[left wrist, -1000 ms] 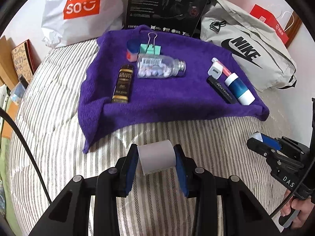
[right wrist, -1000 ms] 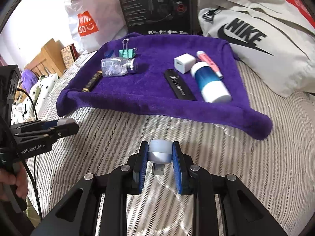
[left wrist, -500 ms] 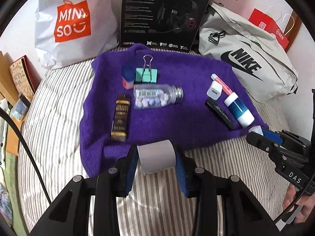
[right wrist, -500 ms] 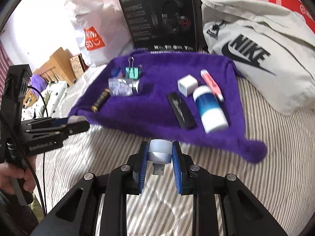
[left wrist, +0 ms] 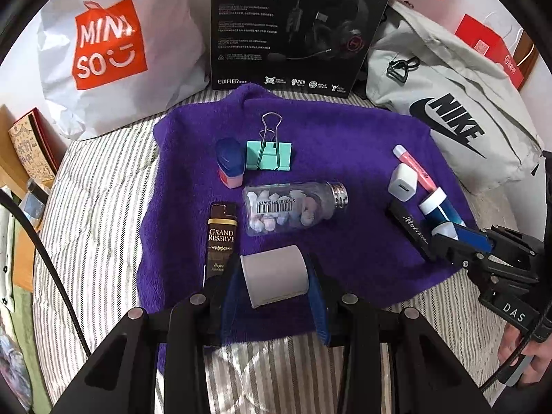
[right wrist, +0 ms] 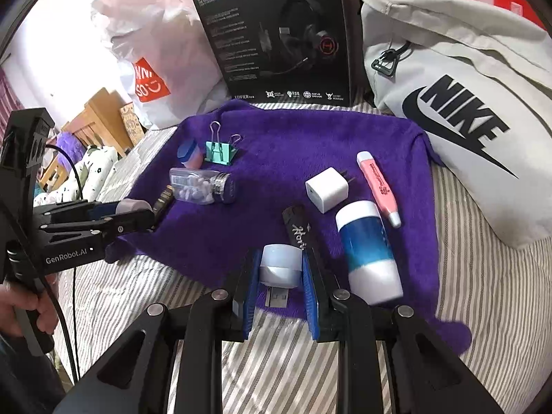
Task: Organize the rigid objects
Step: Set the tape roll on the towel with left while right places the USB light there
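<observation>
Objects already lie sorted on the purple towel (left wrist: 362, 138). Both my claws have moved from the striped bed over its near edge, so placing is close. My left claw (left wrist: 274, 276) clamps a grey roll (left wrist: 274, 274); my right claw (right wrist: 280, 269) pinches what looks like a small USB plug (right wrist: 278, 265), its connector visible only from the right wrist.

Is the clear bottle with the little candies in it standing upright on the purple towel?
No, the clear bottle lies on its side on the purple towel, its silver cap pointing sideways toward the white charger.
</observation>
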